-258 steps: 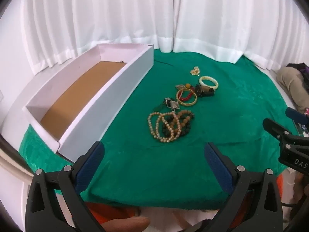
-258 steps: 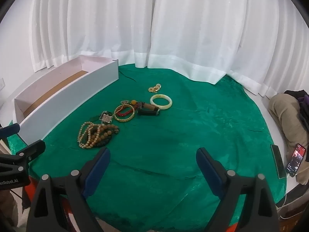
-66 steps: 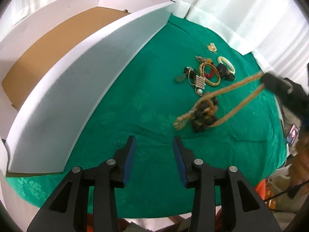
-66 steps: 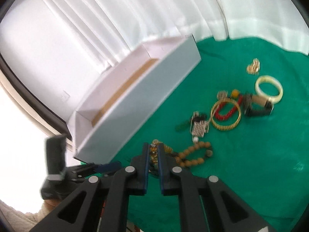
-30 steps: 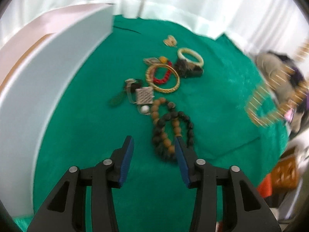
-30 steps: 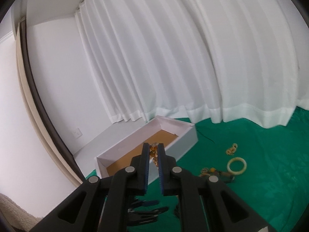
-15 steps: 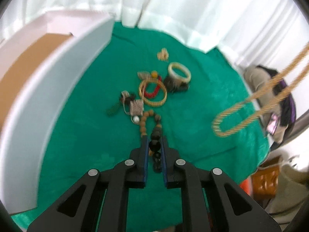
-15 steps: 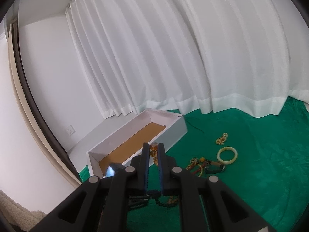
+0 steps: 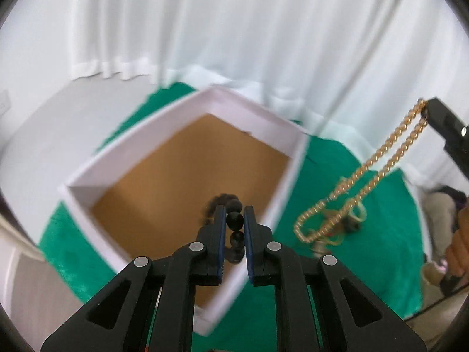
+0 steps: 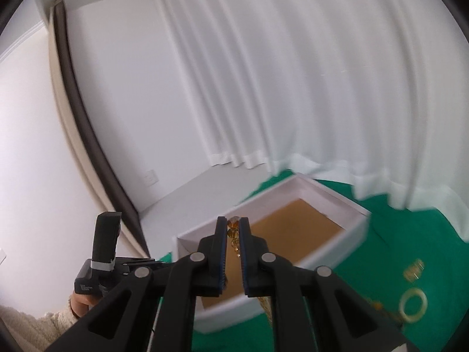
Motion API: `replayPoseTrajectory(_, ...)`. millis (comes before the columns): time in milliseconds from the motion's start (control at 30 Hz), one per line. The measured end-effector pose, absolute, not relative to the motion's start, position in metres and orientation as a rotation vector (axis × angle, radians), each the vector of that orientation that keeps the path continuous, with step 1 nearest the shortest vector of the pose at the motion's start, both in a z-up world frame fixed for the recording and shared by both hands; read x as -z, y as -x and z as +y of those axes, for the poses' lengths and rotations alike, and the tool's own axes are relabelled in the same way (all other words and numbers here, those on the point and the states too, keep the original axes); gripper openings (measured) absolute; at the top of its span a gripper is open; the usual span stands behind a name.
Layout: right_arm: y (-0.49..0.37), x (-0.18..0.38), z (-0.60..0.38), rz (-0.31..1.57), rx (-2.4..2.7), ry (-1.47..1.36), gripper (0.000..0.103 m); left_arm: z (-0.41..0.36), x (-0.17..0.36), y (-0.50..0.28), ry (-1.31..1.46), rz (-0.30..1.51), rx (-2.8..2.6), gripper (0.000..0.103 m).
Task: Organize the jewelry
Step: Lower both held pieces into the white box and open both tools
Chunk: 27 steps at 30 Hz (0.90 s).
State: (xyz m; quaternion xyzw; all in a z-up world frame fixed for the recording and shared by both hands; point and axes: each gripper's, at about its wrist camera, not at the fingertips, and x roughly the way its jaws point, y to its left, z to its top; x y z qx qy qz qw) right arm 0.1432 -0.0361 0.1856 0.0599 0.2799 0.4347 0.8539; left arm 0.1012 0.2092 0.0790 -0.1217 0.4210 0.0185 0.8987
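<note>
My left gripper is shut on a string of dark beads and holds it in the air above the white box with the brown floor. My right gripper is shut on a string of light amber beads, raised high. That string hangs in a long loop at the right of the left wrist view, beside the box. The left gripper's body shows at the lower left of the right wrist view.
The box stands on a green cloth. More jewelry lies on the cloth to the right of the box: a pale bangle, a gold piece and a blurred heap. White curtains hang behind.
My left gripper has lifted the dark beads off the cloth and swung left over the box. My right gripper has tilted up and come nearer the box with its beads.
</note>
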Motion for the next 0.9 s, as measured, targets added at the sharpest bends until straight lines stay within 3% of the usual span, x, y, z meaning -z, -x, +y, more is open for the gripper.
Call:
replayPoseTrajectory(333, -0.196, -0.117, 0.07, 0.761, -0.945, -0.025, 0.01, 0.243, -0.002, -0.113, 0.26, 1.013, -0.18, 0.011)
replayPoseTrajectory(400, -0.196, -0.112, 0.074, 0.759, -0.922, -0.004, 0.012, 0.241, 0.002, -0.11, 0.242, 1.012, -0.2, 0.016)
replayPoseTrajectory(467, -0.192, -0.112, 0.069, 0.756, -0.909, -0.002, 0.014, 0.237, 0.001, -0.108, 0.226, 1.008, -0.203, 0.043)
replayPoseTrajectory(500, -0.191, -0.114, 0.066, 0.753, -0.901, 0.0, 0.018, 0.234, 0.0, -0.106, 0.217, 0.997, -0.207, 0.051)
replayPoseTrajectory(533, -0.187, -0.116, 0.061, 0.745, -0.886, 0.006, 0.032, 0.23, -0.001, -0.105, 0.207, 0.989, -0.211, 0.063)
replayPoseTrajectory(567, -0.182, -0.118, 0.056, 0.732, -0.868, 0.01, 0.045, 0.226, -0.003, -0.103, 0.198, 0.979, -0.21, 0.065)
replayPoseTrajectory(633, -0.172, -0.119, 0.039, 0.715, -0.837, 0.015, 0.046, 0.213, -0.004, -0.101, 0.184, 0.967, -0.189, 0.065)
replayPoseTrajectory(733, -0.161, -0.114, 0.01, 0.711, -0.783, 0.006, 0.048, 0.185, -0.009, -0.091, 0.172, 0.941, -0.122, 0.074)
replayPoseTrajectory(833, -0.146, -0.107, -0.03, 0.687, -0.692, 0.005, 0.058, 0.141, -0.01, -0.078, 0.109, 0.92, -0.037, 0.081)
replayPoseTrajectory(900, -0.135, -0.098, -0.056, 0.674, -0.609, 0.018, 0.06, 0.117, -0.006, -0.071, 0.084, 0.926, 0.016, 0.085)
